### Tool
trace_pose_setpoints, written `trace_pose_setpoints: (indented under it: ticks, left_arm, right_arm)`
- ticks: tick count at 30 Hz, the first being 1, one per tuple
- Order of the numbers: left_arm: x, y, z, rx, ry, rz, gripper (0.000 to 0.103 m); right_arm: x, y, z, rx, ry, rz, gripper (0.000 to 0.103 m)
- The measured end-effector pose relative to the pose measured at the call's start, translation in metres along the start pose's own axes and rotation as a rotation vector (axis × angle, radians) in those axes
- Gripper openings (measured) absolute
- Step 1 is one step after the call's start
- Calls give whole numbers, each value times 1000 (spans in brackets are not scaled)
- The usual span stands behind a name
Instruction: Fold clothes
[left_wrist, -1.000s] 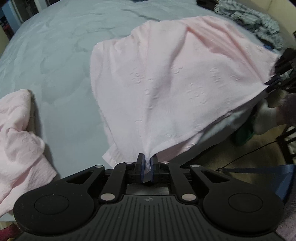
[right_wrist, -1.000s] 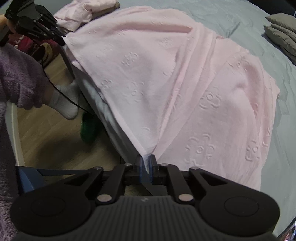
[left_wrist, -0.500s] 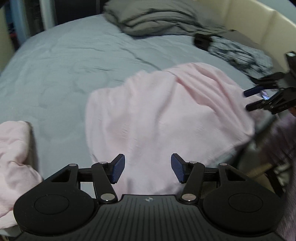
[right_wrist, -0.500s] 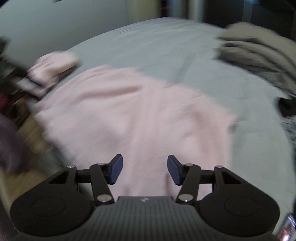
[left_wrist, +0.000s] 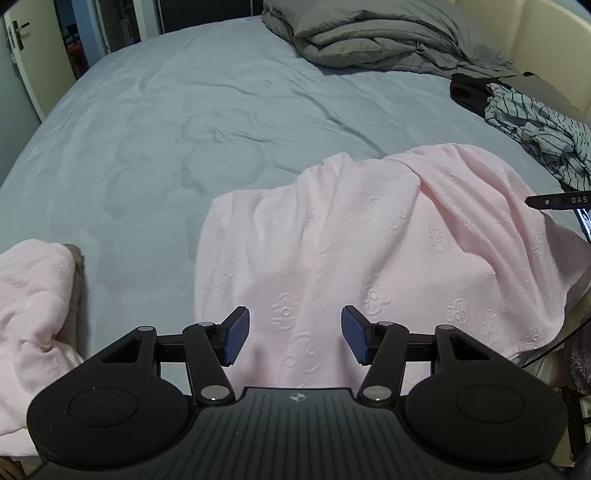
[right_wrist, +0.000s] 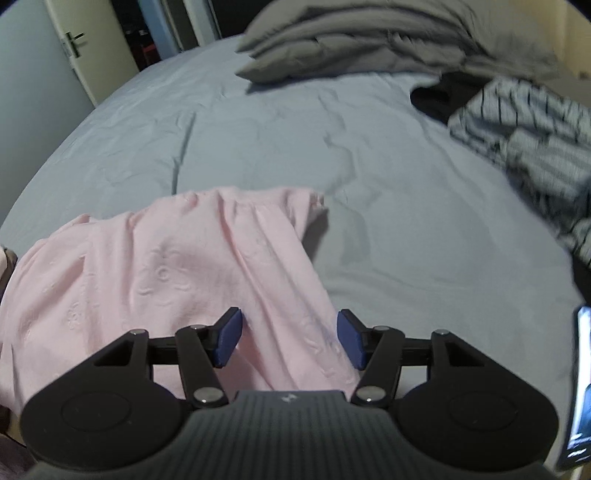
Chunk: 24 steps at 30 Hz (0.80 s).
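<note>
A pale pink embossed garment (left_wrist: 369, 251) lies spread and rumpled on the near edge of the grey-blue bed, its lower part hanging over the side. In the right wrist view the same pink garment (right_wrist: 166, 273) fills the lower left. My left gripper (left_wrist: 294, 340) is open just above the cloth, blue pads apart, nothing between them. My right gripper (right_wrist: 288, 339) is also open over the garment's right edge, holding nothing. A second pink garment (left_wrist: 29, 317) lies bunched at the bed's left near corner.
The grey-blue bed sheet (left_wrist: 184, 129) stretches far ahead. A folded grey duvet (left_wrist: 388, 37) lies at the head. A striped garment (left_wrist: 535, 129) and a black item (left_wrist: 469, 92) sit at the right. A phone screen (right_wrist: 580, 387) shows at the right edge.
Both grippers were shut on corners of the pink garment a second ago; both let go and opened. The garment dropped flat onto the bed, and both cameras tilted up toward the head.
</note>
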<state>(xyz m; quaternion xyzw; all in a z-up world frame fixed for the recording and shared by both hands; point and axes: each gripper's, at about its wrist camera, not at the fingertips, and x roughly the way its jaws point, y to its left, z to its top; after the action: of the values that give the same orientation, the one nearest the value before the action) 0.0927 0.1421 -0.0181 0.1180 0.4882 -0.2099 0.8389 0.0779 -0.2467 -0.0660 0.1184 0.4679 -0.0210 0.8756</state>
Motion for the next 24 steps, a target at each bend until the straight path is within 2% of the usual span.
trace_pose_setpoints:
  ticks: [11, 16, 20, 23, 24]
  left_arm:
    - [43, -21, 14, 41, 90, -6, 53]
    - [52, -21, 20, 38, 109, -7, 53]
    - [54, -19, 21, 22, 115, -9, 53]
    - [54, -20, 22, 20, 117, -5, 53]
    - [53, -20, 22, 21, 116, -3, 53]
  right_arm:
    - [26, 1, 4, 13, 72, 36, 61]
    - [36, -3, 0, 42, 97, 51, 61]
    - [37, 2, -1, 16, 97, 53, 60]
    - [37, 5, -2, -3, 98, 54, 52]
    - [37, 7, -3, -10, 98, 54, 44]
